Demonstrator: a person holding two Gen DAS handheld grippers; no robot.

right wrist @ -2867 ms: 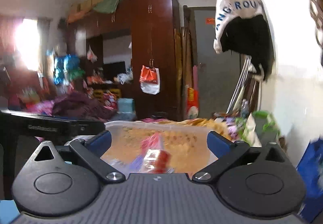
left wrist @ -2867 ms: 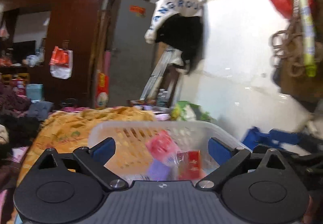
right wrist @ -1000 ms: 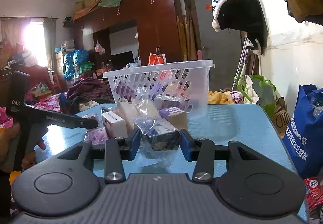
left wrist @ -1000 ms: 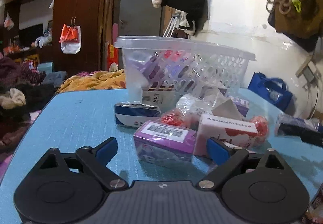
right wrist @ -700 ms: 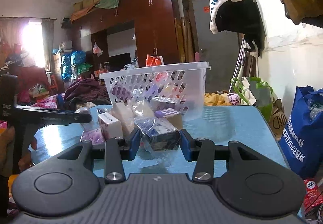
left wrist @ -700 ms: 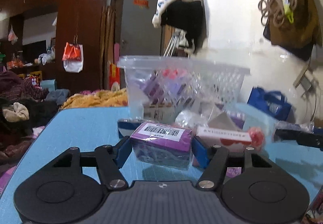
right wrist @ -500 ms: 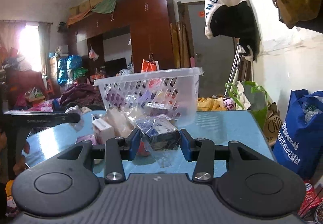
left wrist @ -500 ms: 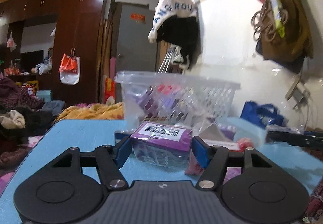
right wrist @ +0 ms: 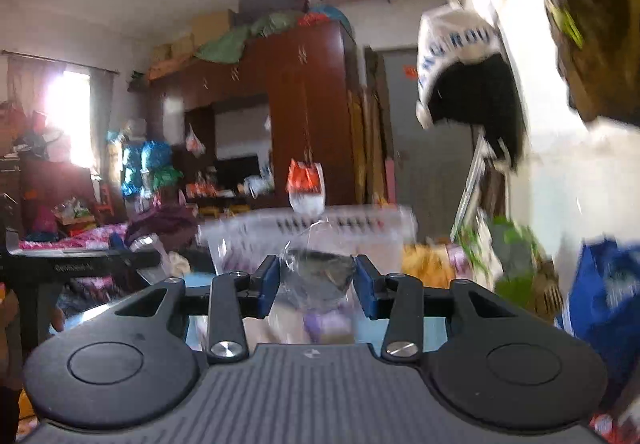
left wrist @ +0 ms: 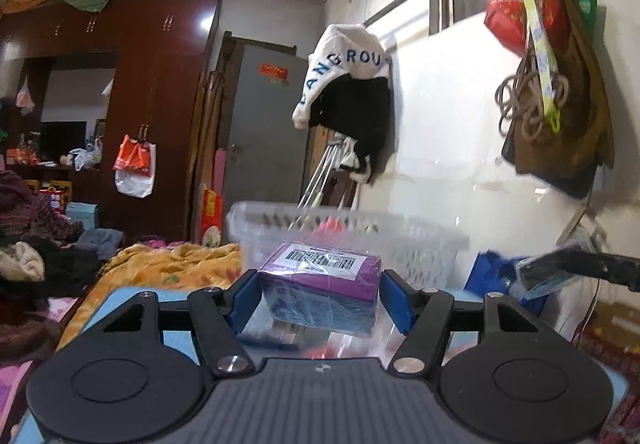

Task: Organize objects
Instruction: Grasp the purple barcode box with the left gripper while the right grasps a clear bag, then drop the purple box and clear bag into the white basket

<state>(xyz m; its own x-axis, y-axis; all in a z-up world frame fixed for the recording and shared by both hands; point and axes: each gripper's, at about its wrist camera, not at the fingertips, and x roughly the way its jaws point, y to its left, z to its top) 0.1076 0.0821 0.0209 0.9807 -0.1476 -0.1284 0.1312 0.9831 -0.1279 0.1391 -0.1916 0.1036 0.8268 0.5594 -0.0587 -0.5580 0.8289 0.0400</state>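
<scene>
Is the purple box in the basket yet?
Not yet. The left tongs grip the purple box in front of the basket.

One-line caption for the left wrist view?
Left claw shut on a purple barcoded box, held before the white basket.

Brown wardrobe (left wrist: 160, 103), grey door (left wrist: 260, 131), hanging hoodie (left wrist: 344, 83)

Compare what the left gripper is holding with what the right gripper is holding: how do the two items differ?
The purple box in the left gripper is firm, square-edged and carries a white barcode label; the dark packet in the right gripper sits in loose, crinkled clear plastic, blurred, no label readable. The box spans wider jaws than the packet. Both are clamped between blue pads, lifted before the white basket.
</scene>
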